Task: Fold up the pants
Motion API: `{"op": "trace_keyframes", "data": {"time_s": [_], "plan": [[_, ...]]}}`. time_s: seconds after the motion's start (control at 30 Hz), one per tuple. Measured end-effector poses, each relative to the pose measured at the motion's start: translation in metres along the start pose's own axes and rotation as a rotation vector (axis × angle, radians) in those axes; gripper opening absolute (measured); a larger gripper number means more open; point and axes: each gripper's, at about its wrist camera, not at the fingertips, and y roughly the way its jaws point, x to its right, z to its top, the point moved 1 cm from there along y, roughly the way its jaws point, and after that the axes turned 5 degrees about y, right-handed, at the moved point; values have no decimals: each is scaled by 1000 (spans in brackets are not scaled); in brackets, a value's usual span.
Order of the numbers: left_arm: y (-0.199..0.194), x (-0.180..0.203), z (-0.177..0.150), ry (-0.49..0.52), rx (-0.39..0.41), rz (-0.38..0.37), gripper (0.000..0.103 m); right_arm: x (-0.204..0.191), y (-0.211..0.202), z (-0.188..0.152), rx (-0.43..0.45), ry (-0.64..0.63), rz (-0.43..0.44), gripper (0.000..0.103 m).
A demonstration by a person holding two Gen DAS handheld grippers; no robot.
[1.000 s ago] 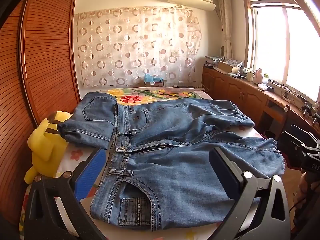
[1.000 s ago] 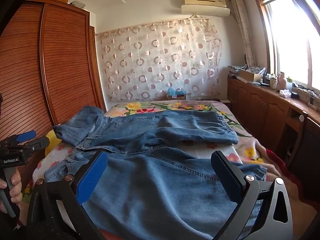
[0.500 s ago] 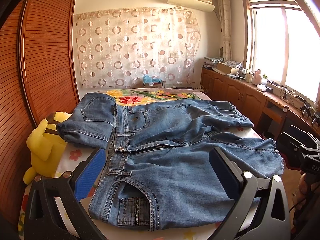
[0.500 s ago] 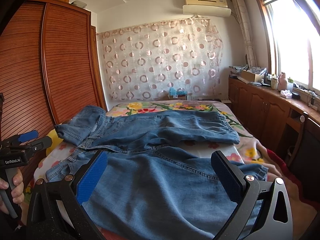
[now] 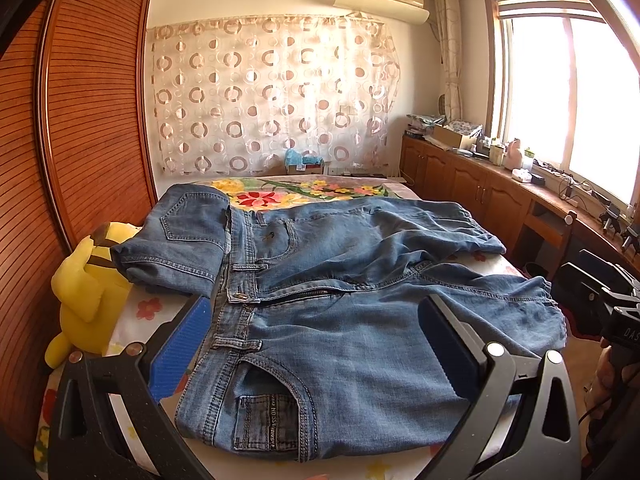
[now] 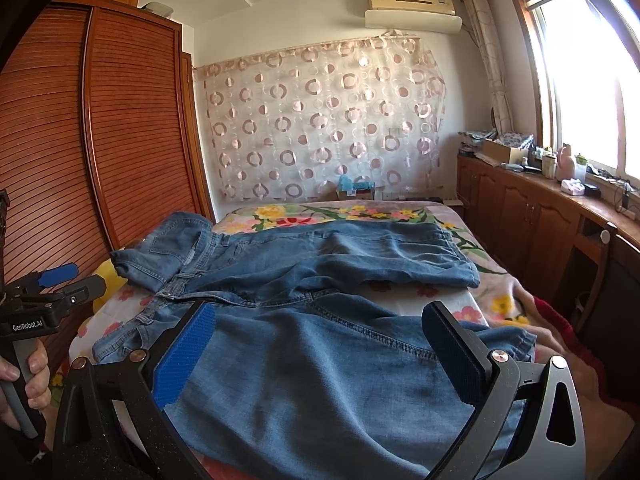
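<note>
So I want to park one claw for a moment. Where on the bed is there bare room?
Bare floral bedspread lies beyond the jeans, toward the curtain. A narrower wedge shows between the two legs at the right edge. The left strip is crowded by the yellow plush toy; the near side is all denim.

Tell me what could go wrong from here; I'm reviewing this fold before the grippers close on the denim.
1. The jeans have one waist corner already flipped over near the yellow plush toy; folding now may trap that lump.
2. The near leg's hem lies at the bed edge and could slide off when lifted.
3. Left gripper and right gripper both hover open over single layers, so a pinch may catch only part of the fabric.
</note>
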Motion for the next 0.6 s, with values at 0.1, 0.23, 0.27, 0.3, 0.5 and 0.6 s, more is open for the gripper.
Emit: {"op": "trace_keyframes", "data": {"time_s": [0.1,0.23,0.27,0.3,0.5,0.6], "plan": [[0,-1,0,-1,0,-1,103,0,0,0,0,1,0,103],[0,-1,0,-2,0,0,103,0,0,0,0,1,1,103],[0,-2,0,-2,0,-1,103,0,0,0,0,1,1,103],[0,-2,0,-3,0,-1,103,0,0,0,-1,1,0,103],[0,-2,0,-4,1,-1,103,-1,-1,0,1,1,2,103],[0,-2,0,-4,0,-2,103,-2,0,-1,2,1,3,103]]}}
